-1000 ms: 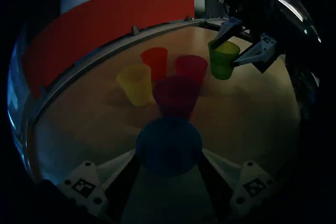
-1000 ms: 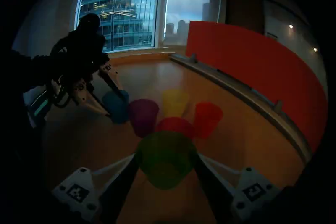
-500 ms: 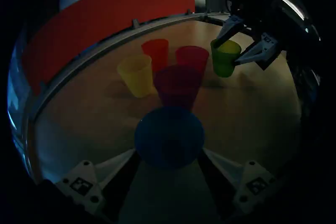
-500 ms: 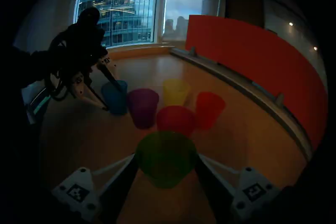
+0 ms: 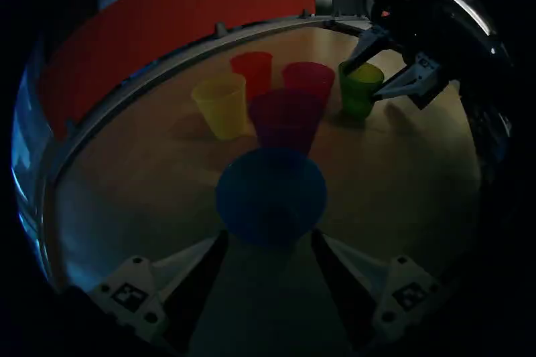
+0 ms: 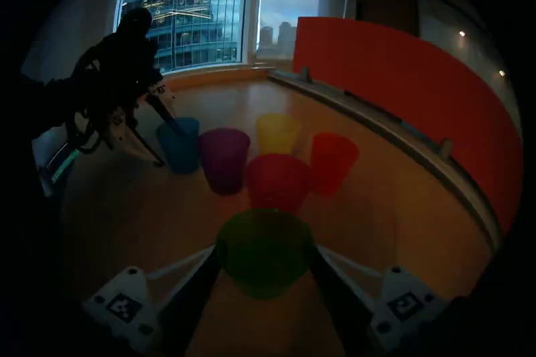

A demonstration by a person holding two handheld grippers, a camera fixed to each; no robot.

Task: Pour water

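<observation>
While the left gripper [image 5: 269,226] has its jaws clamped on the blue cup [image 5: 271,193], one finger against each side of the wall, the right gripper [image 6: 264,260] grips the green cup [image 6: 264,250] the same way. Both cups are upright, but the light is too dim to tell what is inside them. In the left gripper view the blue cup sits at 6 o'clock over the wooden table [image 5: 134,183], with the purple cup [image 5: 287,119] just beyond it toward 12. Behind the purple cup stand the yellow cup [image 5: 221,106] at 11 o'clock and the orange cup [image 5: 253,72] and red cup [image 5: 308,81] near 12. The green cup is at 2 o'clock between the far gripper's fingers, its base on or just above the table. A red panel [image 5: 167,15] runs along the table's far edge. In the right gripper view a window [image 6: 194,12] stands at 11 o'clock.
</observation>
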